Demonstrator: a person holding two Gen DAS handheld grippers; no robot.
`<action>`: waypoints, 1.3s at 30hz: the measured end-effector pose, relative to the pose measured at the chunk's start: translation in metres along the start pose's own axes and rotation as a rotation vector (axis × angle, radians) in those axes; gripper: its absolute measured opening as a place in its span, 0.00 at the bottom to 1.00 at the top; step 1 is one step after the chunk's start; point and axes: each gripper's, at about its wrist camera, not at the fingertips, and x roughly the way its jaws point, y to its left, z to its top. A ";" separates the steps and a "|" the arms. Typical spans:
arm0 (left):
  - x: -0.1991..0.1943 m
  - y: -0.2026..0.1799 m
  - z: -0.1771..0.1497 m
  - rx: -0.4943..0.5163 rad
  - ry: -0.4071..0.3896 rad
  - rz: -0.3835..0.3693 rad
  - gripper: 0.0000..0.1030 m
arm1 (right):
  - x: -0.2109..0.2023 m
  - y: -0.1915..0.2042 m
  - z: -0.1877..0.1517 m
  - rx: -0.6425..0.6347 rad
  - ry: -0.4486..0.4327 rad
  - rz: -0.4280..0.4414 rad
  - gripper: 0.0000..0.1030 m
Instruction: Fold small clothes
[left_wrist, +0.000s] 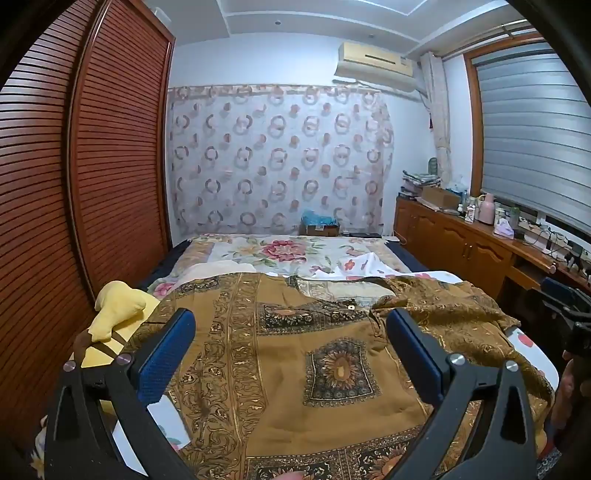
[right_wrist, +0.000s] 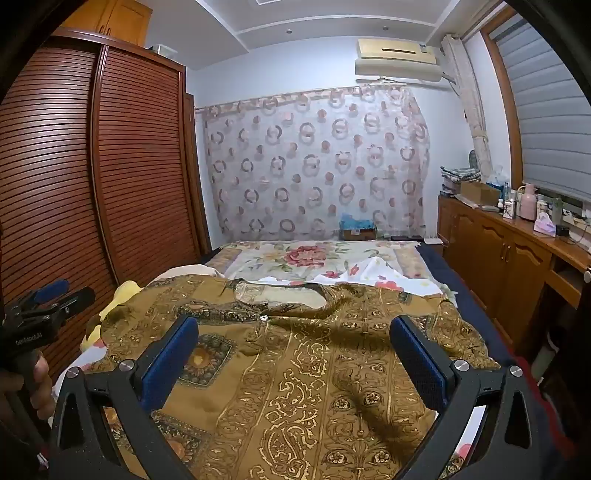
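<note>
Yellow cloth (left_wrist: 118, 314) lumped at 9 o'clock of the spread, off the garment's left edge, partly under it. Not the job right now.

Brown patterned top (left_wrist: 295, 362) lies flat, front up, on the bed (left_wrist: 280, 254), neckline toward 12 o'clock with a small button (left_wrist: 351, 306) at the placket. It fills the near half of the bed. The left side is fairly smooth; the right sleeve (left_wrist: 461, 314) at 2 o'clock is bunched and wrinkled.

Handling, judged: thin woven fabric, light, limp, no stiffness, so it will drape and sag from any pinch point. The printed surface looks a bit slick and may slide on the floral sheet (left_wrist: 291, 254) under it. Not fragile. Best holds look like the hem corners or shoulder seams, pinched at an edge where two layers meet; a grab mid-panel would just tent it. The right sleeve likely needs flattening first.

Left gripper (left_wrist: 291, 339): jaws spread wide, nothing between the pads, hovering over the chest area, angled slightly down.

Right gripper (right_wrist: 293, 345): jaws also spread wide, empty, over the top's right half at 3 o'clock of the left one. No contact with the cloth seen in either view.
</note>
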 end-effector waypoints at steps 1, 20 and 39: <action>0.000 0.000 0.000 0.006 0.001 -0.001 1.00 | 0.000 0.000 0.000 0.002 -0.001 0.002 1.00; 0.000 -0.001 0.000 0.013 0.001 0.000 1.00 | -0.001 -0.001 -0.002 0.012 -0.009 0.009 1.00; -0.005 -0.002 0.002 0.020 -0.002 0.003 1.00 | -0.001 -0.004 -0.001 0.015 -0.013 0.014 1.00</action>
